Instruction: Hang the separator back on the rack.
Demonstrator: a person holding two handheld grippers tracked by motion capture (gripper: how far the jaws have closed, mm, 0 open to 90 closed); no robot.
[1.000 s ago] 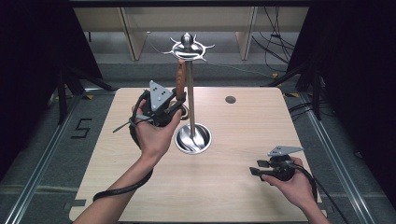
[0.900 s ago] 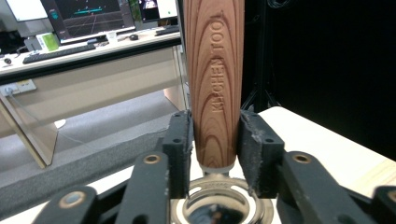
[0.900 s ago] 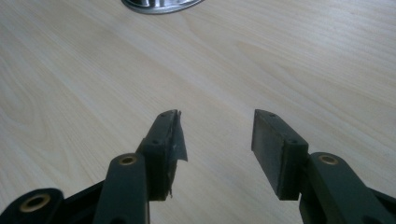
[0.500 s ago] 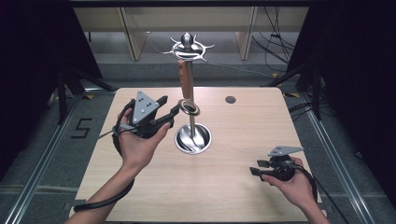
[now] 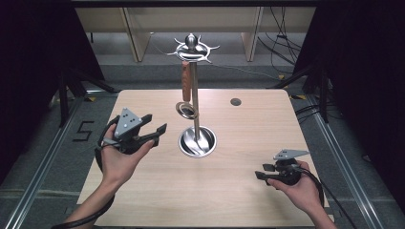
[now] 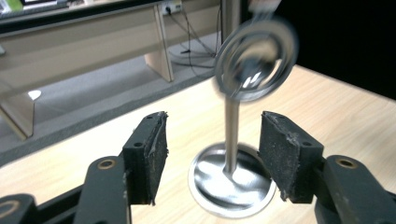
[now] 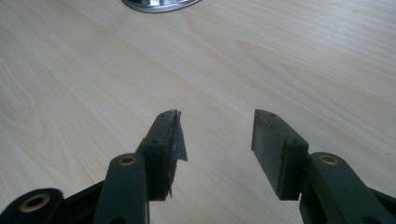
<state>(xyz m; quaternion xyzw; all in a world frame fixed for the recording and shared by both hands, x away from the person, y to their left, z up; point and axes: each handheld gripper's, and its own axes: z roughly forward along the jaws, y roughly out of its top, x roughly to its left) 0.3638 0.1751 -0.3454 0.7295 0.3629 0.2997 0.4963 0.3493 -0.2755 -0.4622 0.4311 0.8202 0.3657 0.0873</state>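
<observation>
Steel stand on table, utensil hanging, left hand-held gripper spread, right hand-held gripper spread.

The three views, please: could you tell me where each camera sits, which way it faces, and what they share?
High view: above the person's side, looking forward and down on the table; both forearms show.
Left gripper view: rides the left tongs, open, facing the metal stand.
Right gripper view: rides the right tongs, open, facing bare tabletop.
Shared: the stand's base.

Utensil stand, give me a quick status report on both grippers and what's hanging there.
Left gripper open, empty, beside stand. Right gripper open, low over table. Wooden-handled utensil hangs from top hook.
</observation>
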